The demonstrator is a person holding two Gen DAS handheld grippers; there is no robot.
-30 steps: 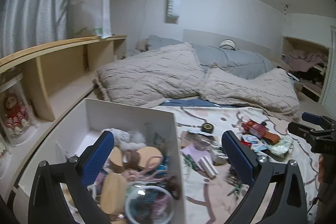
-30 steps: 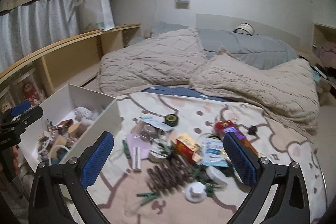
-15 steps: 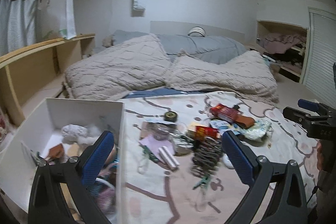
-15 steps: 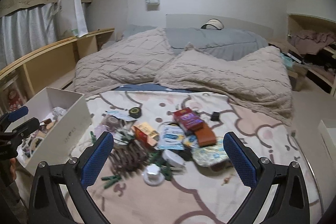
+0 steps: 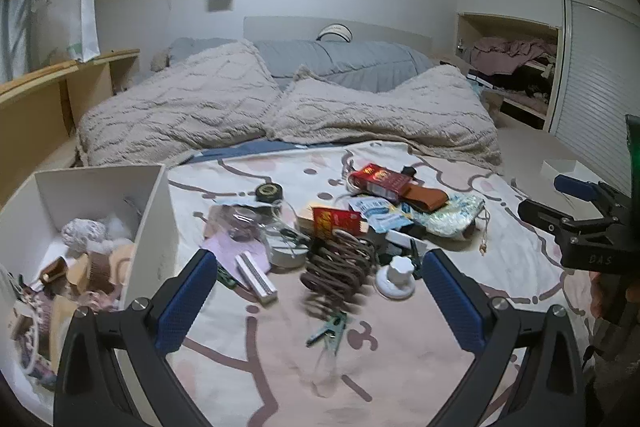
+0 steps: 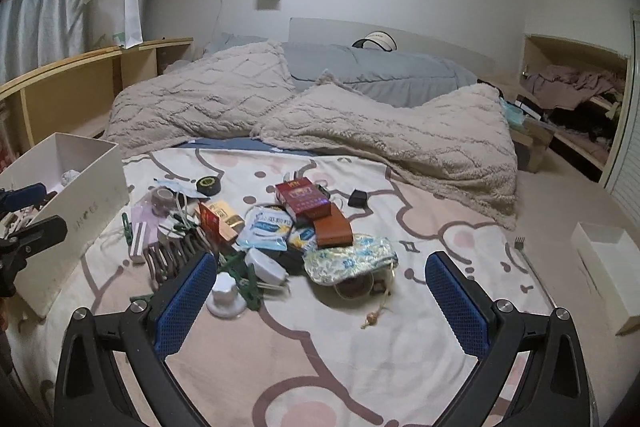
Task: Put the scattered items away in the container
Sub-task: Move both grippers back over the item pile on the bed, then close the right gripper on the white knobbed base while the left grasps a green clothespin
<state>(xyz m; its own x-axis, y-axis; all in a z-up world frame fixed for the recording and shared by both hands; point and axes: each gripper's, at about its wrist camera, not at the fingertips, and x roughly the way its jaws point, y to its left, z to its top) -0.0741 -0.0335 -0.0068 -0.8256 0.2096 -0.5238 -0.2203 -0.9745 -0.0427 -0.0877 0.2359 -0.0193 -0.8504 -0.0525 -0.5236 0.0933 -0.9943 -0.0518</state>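
Note:
A white box (image 5: 158, 227) with several small items inside stands at the left of the bed; it also shows in the right wrist view (image 6: 86, 195). A pile of scattered items lies on the pink blanket: a brown claw hair clip (image 5: 336, 275), a red box (image 5: 378, 179), a brown wallet (image 6: 331, 227), a white knob (image 6: 225, 293), green pegs (image 5: 330, 331) and a patterned pouch (image 6: 350, 259). My left gripper (image 5: 320, 301) is open and empty, just in front of the hair clip. My right gripper (image 6: 320, 301) is open and empty, in front of the pouch.
Beige quilted blankets (image 6: 360, 119) and a grey duvet lie at the far end of the bed. A wooden shelf (image 6: 60, 87) runs along the left. A small white box (image 6: 608, 267) sits on the floor at the right. A metal fork-like tool (image 6: 528, 259) lies at the blanket's right edge.
My left gripper has swung right, from above the white box to the pile of items. My right gripper has also moved right, toward the pouch. Both stay open.

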